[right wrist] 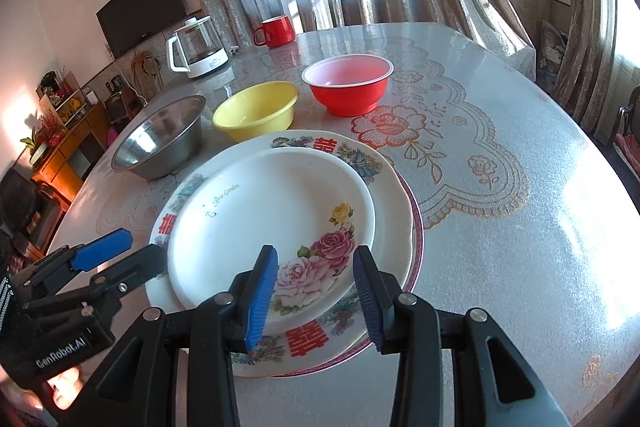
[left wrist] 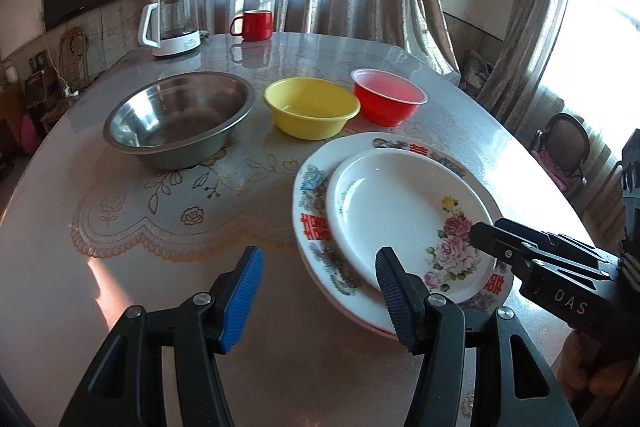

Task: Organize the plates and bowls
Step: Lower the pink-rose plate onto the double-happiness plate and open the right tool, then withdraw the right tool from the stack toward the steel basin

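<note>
A white rose plate (left wrist: pixel 400 211) (right wrist: pixel 272 223) lies on top of a larger plate with red characters (left wrist: pixel 316 203) (right wrist: pixel 352 155), which rests on a pink-rimmed plate (right wrist: pixel 418 231). Behind them stand a steel bowl (left wrist: pixel 180 119) (right wrist: pixel 160 139), a yellow bowl (left wrist: pixel 312 107) (right wrist: pixel 256 111) and a red bowl (left wrist: pixel 388 99) (right wrist: pixel 348 83). My left gripper (left wrist: pixel 320 295) (right wrist: pixel 128 251) is open at the stack's near left edge, holding nothing. My right gripper (right wrist: pixel 316 295) (left wrist: pixel 484 231) is open over the stack's near rim, empty.
A glass kettle (left wrist: pixel 172 23) (right wrist: pixel 198 47) and a red mug (left wrist: pixel 256 25) (right wrist: pixel 276 31) stand at the table's far edge. The table (left wrist: pixel 100 287) (right wrist: pixel 520 267) has a lace-patterned cover. Curtains hang behind; a chair (left wrist: pixel 564 147) stands at right.
</note>
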`<state>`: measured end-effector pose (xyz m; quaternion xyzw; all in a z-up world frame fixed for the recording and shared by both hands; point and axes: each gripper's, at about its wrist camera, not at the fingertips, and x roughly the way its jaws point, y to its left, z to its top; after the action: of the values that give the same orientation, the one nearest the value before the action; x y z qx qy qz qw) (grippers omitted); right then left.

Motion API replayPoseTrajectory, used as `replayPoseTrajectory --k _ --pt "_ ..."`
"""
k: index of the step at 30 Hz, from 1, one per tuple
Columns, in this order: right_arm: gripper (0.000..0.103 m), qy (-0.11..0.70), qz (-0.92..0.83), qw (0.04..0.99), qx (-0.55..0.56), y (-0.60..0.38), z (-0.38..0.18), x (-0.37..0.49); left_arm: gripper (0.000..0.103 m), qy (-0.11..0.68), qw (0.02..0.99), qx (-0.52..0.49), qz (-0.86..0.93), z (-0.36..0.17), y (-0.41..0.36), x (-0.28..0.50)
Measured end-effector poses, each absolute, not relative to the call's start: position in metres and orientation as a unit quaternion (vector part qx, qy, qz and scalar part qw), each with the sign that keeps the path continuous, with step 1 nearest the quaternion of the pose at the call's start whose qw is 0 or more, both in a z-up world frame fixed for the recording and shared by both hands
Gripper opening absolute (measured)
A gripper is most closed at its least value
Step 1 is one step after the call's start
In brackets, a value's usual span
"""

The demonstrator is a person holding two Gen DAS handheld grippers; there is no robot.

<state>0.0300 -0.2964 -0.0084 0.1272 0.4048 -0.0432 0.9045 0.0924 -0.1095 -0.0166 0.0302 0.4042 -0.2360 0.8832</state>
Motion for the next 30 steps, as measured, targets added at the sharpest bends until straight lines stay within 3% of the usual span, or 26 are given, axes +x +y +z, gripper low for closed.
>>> replayPoseTrajectory --k 30 --pt "0.04 0.398 0.08 0.908 0.105 -0.219 0.014 0.057 0.059 0.401 0.907 -0.015 -0.127 -0.012 -0.019 0.09"
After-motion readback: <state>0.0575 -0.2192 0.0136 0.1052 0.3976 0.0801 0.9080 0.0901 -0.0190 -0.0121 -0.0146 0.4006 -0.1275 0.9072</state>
